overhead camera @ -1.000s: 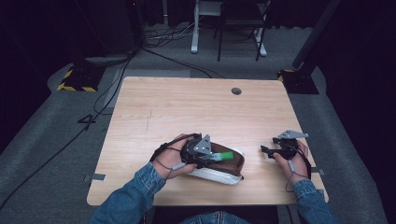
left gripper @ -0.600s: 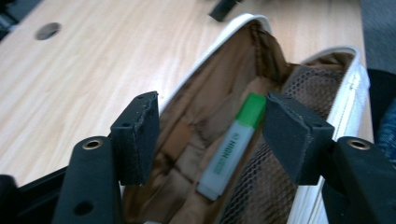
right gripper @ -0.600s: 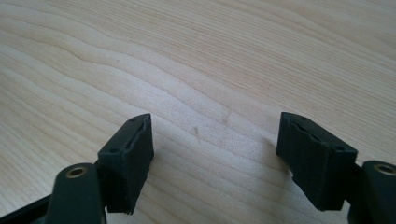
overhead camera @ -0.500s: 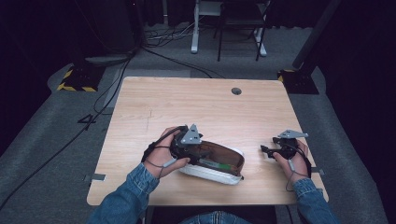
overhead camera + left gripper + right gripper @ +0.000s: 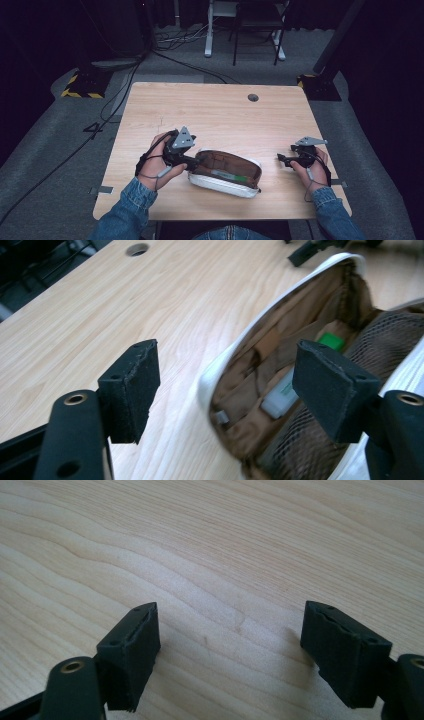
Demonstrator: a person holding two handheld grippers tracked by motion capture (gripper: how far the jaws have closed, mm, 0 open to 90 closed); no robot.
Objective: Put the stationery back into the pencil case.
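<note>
A white pouch with a brown lining lies open near the table's front edge. Inside it rests a white item with a green end, which in the left gripper view lies deep in the mouth beside the mesh pocket. My left gripper is at the pouch's left end. Its jaws have just been opening and now stand open, the pouch's rim showing between them untouched. My right gripper rests to the right of the pouch, open over bare wood.
The wooden table has a round cable hole at the back right. On the floor beyond it are cables, a yellow-and-black striped base at the left and a dark stand at the right.
The left gripper drew back leftwards from over the pouch's middle to its left end, and its jaws opened. The green-ended item now lies in the pouch. The right gripper stayed put.
</note>
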